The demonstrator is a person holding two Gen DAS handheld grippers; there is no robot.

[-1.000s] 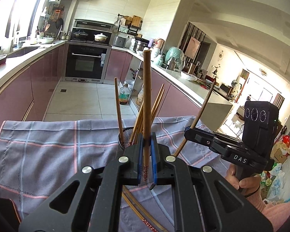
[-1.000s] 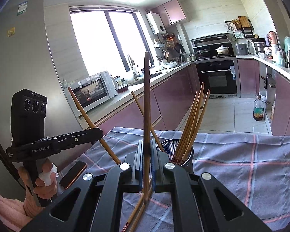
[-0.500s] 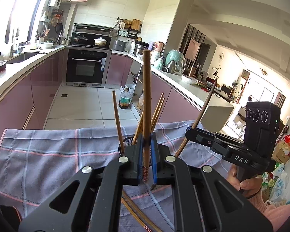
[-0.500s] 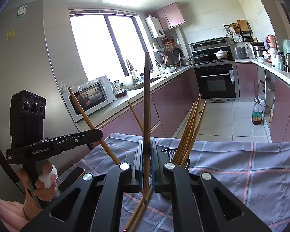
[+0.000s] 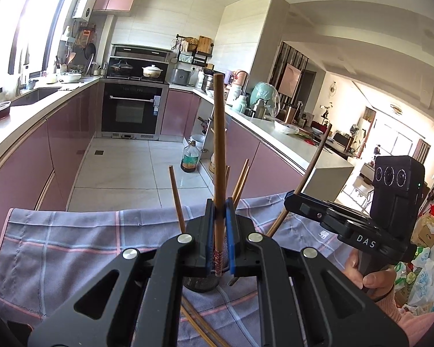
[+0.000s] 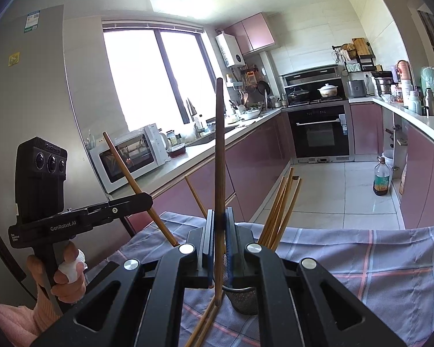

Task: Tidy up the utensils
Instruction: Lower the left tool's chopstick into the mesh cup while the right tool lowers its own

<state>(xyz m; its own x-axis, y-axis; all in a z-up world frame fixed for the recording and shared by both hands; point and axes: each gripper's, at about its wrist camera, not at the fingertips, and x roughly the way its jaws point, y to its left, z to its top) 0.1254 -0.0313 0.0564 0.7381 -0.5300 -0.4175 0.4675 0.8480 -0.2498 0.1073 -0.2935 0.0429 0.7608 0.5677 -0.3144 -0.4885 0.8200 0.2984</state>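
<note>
Left wrist view: the left gripper (image 5: 219,231) is closed on a dark wooden chopstick (image 5: 218,133), which is held upright between the blue pads. Its patterned lower end is seen just under the pads. Below and behind the jaws a dark mesh holder (image 5: 201,282) is standing on a grey checked cloth (image 5: 72,245) with pink lines, and several lighter chopsticks (image 5: 240,179) are leaning in it. More chopsticks (image 5: 199,326) are lying flat on the cloth close to the holder.

At the right the right gripper (image 5: 292,199) is seen, gripped by a hand (image 5: 370,277) in a pink sleeve; it is closed on a second chopstick (image 5: 312,170) that is tilted.

Right wrist view: the same is shown from the other side. The right gripper (image 6: 219,231) is shut on a dark chopstick (image 6: 220,156), standing almost upright, in front of the mesh holder (image 6: 243,297). The left gripper (image 6: 147,199) is seen at the left with its chopstick (image 6: 130,176) tilted.

The room is a kitchen with pink cabinet fronts (image 5: 58,147), pale counters and a white tiled floor (image 5: 130,167). A built-in oven (image 5: 130,112) is placed at the far end, a large window (image 6: 159,78) and a microwave (image 6: 130,156) on one side. An oil bottle (image 5: 190,160) is standing on the floor.
</note>
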